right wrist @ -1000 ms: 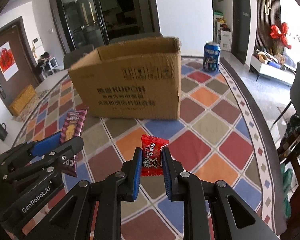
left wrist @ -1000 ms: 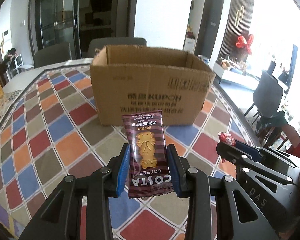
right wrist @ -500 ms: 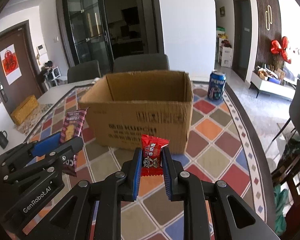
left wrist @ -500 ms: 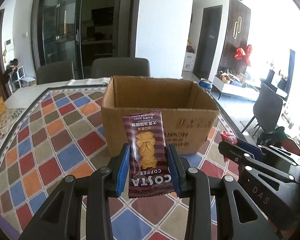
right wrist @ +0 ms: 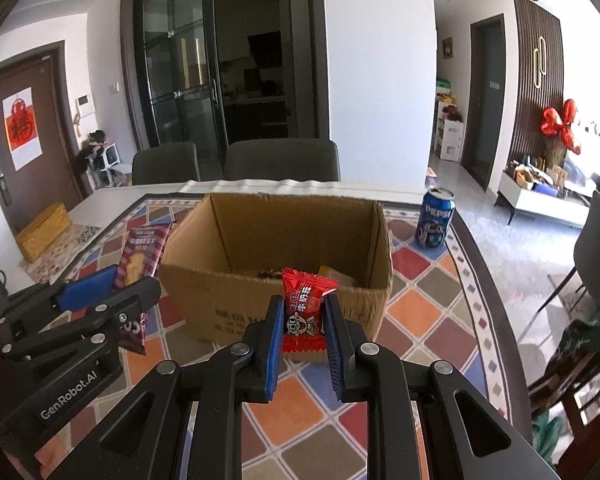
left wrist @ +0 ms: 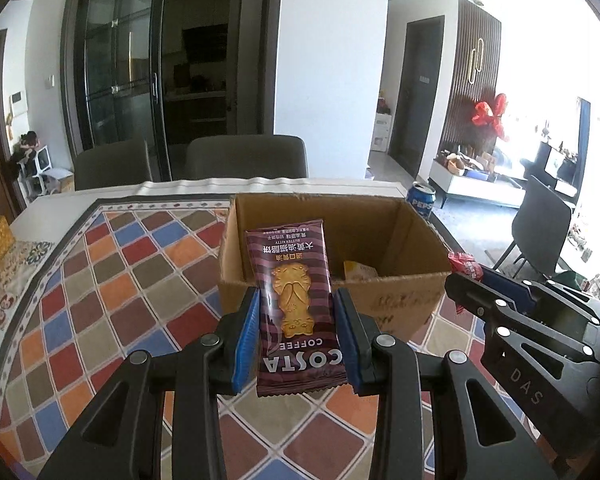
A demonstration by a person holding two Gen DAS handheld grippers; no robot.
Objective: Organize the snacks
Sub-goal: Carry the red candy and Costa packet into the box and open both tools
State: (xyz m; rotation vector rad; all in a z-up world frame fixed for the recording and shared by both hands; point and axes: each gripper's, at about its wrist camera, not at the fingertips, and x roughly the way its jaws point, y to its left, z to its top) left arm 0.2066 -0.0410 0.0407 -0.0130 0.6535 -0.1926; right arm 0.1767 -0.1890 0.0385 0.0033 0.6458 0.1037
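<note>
The left claw [left wrist: 296,328] grips the brown cookie pack [left wrist: 296,304]. The right claw [right wrist: 300,328] grips the red candy [right wrist: 305,304]. Both are near the box [right wrist: 276,300], not inside yet. Some snacks [right wrist: 334,274] already lie in it

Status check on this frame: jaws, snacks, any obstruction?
Left gripper shut on Costa biscuit pack. Right gripper shut on red candy. Both short of open cardboard box. Nothing blocking.

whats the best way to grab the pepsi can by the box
Grip the Pepsi can across its round middle, coming in level from its open right side. It stands upright on the table with the box close on its left. The top looks opened, so keep it vertical.
</note>
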